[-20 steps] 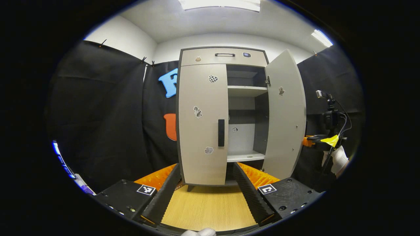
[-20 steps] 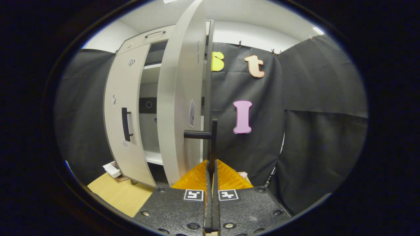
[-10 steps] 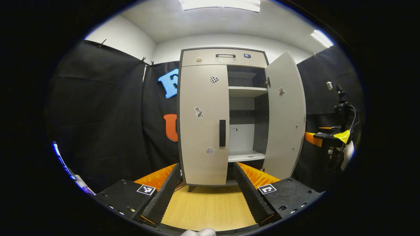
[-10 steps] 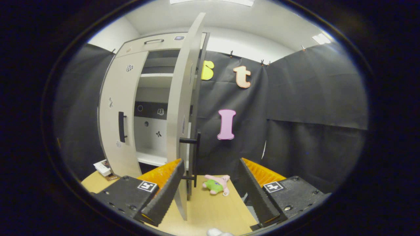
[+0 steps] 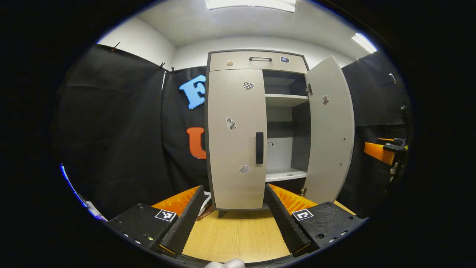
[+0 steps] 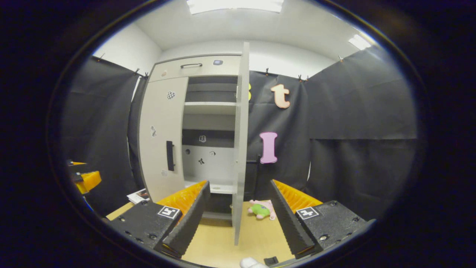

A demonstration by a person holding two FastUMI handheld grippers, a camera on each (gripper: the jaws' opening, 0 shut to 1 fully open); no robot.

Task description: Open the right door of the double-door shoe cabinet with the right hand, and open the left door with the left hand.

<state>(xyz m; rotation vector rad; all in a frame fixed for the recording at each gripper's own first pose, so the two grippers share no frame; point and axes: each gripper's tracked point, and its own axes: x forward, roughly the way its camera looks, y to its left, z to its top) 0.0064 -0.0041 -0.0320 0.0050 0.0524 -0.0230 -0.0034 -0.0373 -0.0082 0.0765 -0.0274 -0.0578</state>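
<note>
We see the double-door shoe cabinet point(image 5: 256, 126) standing on the wooden table point(image 5: 238, 234), facing us in the left gripper view. Its left door point(image 5: 236, 137) is closed flat against the frame, with a dark vertical handle point(image 5: 259, 147) near its inner edge and several small stickers on its face. Its right door point(image 5: 329, 130) is swung wide open, so the pale shelves point(image 5: 285, 99) inside are exposed. Above both doors sits a drawer with a dark handle point(image 5: 260, 58).

The left gripper point(image 5: 234, 219) has its fingers spread wide apart and holds nothing; it sits in front of the closed left door, well apart from the handle. At the right edge of this view we catch the right gripper point(image 5: 385, 150), beyond the open door.

In the right gripper view, the open right door point(image 6: 241, 149) is seen edge-on, standing between the two spread fingers of the right gripper point(image 6: 238, 219), which grip nothing and are not touching it. The left door point(image 6: 163, 137) appears closed, its handle point(image 6: 170, 155) showing. A small pink and green plush toy point(image 6: 262, 209) lies on the table just right of the open door's lower edge. The left gripper point(image 6: 83, 178) shows at the far left. Some flat printed cards point(image 6: 137, 194) lie on the table by the cabinet's left foot.
</note>
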